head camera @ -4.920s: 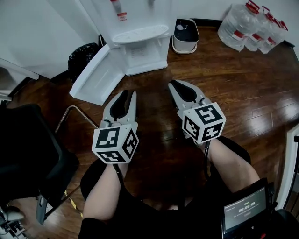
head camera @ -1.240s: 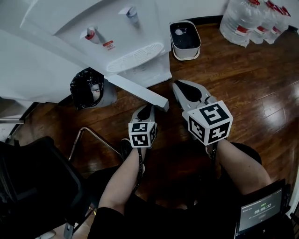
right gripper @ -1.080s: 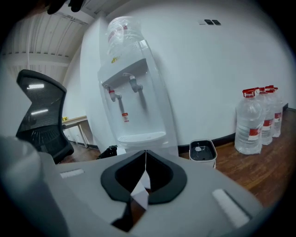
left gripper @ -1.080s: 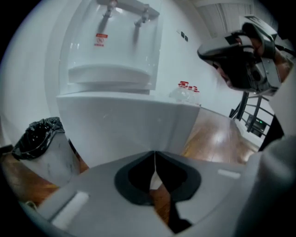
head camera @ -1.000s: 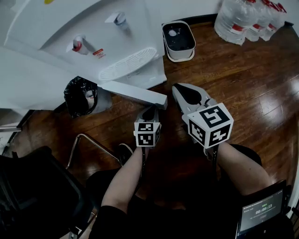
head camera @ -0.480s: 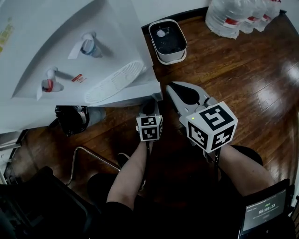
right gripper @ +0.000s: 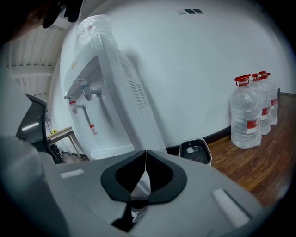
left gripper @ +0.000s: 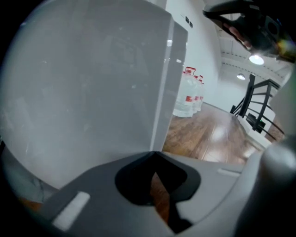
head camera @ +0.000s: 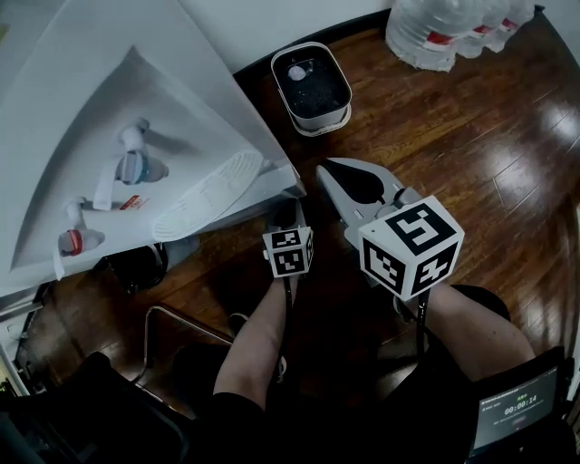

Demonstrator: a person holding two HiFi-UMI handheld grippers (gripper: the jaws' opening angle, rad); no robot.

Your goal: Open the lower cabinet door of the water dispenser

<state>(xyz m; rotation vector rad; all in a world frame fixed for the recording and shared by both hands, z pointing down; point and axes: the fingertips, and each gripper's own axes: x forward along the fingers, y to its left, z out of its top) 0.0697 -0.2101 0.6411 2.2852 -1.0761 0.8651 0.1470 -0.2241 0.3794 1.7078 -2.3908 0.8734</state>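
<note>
White plastic forms the water dispenser [head camera: 100, 100], which fills the upper left of the head view. It is seen from above, with the blue tap [head camera: 136, 168], red tap [head camera: 72, 241] and slotted drip tray [head camera: 208, 194] on its front. The dispenser's lower front lies under the overhanging upper body, so this view does not show it.

The left gripper [head camera: 287, 214] points at the dispenser's base, with its tips just under the corner beside the drip tray. The left gripper view supplies what the head view lacks. A flat white panel [left gripper: 92, 92] of the dispenser stands close ahead of the jaws, its vertical edge directly above the jaw tips. Whether this panel is the face of the lower cabinet door, and whether it stands ajar, cannot be told. The jaws are pressed together with nothing between them. Contact with the panel cannot be confirmed.

The right gripper [head camera: 328, 170] sits just beside the dispenser's front corner, apart from it. The right gripper view shows its jaws pressed together and empty. Only this view shows the dispenser upright at full height, with the inverted bottle [right gripper: 95, 28] on top and the side vents [right gripper: 132, 85].

A white container [head camera: 319, 124] stands on the wooden floor [head camera: 471, 163] near the dispenser's side. The water bottles [head camera: 435, 27] stand farther out on that same side. A black bag [head camera: 136, 267] lies near the dispenser's opposite side.
</note>
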